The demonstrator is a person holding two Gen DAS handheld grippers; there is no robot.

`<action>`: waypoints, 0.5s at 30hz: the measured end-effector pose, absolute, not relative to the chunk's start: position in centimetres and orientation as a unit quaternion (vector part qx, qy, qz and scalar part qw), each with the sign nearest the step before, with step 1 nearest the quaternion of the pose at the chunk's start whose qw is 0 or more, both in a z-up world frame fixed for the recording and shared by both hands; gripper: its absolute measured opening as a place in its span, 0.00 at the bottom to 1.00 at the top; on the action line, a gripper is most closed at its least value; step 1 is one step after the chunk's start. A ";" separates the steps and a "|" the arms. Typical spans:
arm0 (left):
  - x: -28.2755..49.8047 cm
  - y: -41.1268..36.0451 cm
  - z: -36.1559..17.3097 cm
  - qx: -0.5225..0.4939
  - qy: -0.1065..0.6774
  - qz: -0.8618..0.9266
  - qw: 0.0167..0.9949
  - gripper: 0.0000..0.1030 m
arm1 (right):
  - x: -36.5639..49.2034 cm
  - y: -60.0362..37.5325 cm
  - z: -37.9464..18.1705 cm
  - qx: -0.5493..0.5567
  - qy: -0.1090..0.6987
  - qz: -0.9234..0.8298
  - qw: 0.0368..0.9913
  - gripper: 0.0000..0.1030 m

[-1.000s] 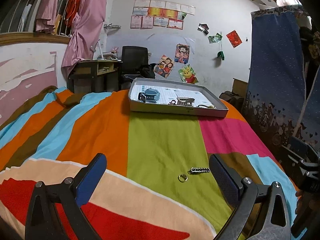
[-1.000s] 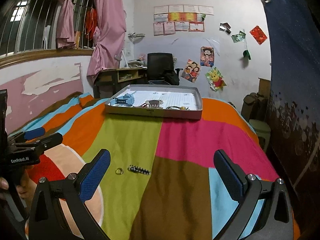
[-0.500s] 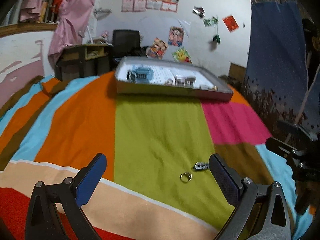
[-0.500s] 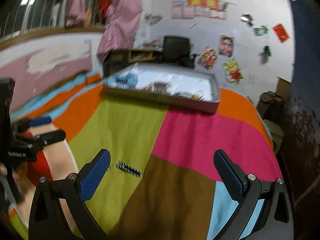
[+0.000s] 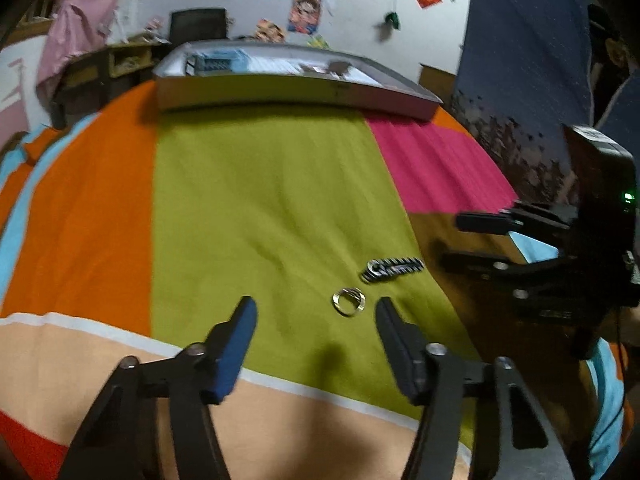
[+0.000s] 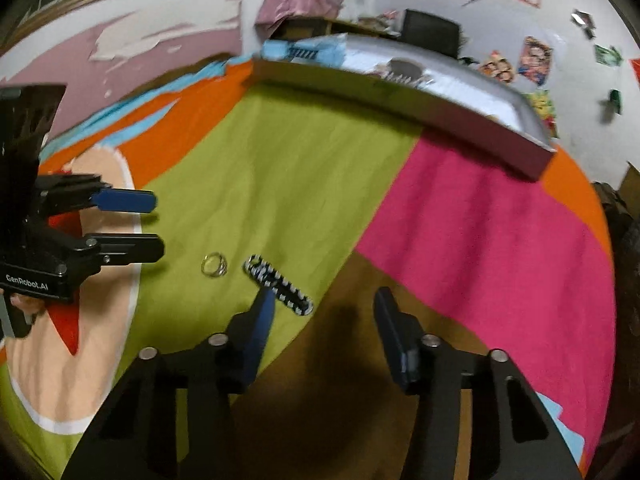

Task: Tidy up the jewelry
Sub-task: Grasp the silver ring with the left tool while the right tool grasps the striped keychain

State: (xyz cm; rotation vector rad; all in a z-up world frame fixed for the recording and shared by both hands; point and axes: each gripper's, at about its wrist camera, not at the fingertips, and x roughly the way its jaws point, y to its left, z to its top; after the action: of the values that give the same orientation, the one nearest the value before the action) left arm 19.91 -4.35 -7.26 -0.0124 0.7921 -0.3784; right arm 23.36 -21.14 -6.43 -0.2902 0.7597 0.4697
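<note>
A small silver ring [image 5: 349,301] [image 6: 214,265] lies on the green stripe of the bedspread, with a black-and-white patterned hair clip [image 5: 392,269] [image 6: 279,285] just beside it. My left gripper [image 5: 313,312] hovers open low over the cloth, the ring a little ahead between its fingertips, nearer the right one. My right gripper [image 6: 324,302] is open too, its left finger [image 6: 262,314] overlapping the clip's middle. Each gripper shows in the other's view: the right gripper [image 5: 470,240] from the side, and the left gripper [image 6: 154,224]. A grey tray [image 5: 296,94] [image 6: 400,108] at the far end holds several jewelry pieces.
The striped bedspread [image 5: 256,200] covers the bed, with a pink panel [image 6: 480,216] on the right. A desk and black chair [image 5: 196,26] stand behind the tray. A dark blue curtain [image 5: 520,60] hangs along the bed's right side.
Both grippers have dropped lower and moved forward toward the ring and clip, and both have narrowed their fingers somewhat. The ring and clip lie where they were.
</note>
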 end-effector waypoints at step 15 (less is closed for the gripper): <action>22.8 -6.1 -10.0 -0.022 0.433 -0.248 0.866 0.31 | 25.9 -18.0 -8.3 -0.197 0.402 0.291 0.845 0.32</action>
State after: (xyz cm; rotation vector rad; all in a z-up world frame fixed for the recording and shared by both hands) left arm 22.78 -6.10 -10.01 -0.0471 0.9075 -0.5196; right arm 25.95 -17.99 -8.31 -0.4166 0.8486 0.6132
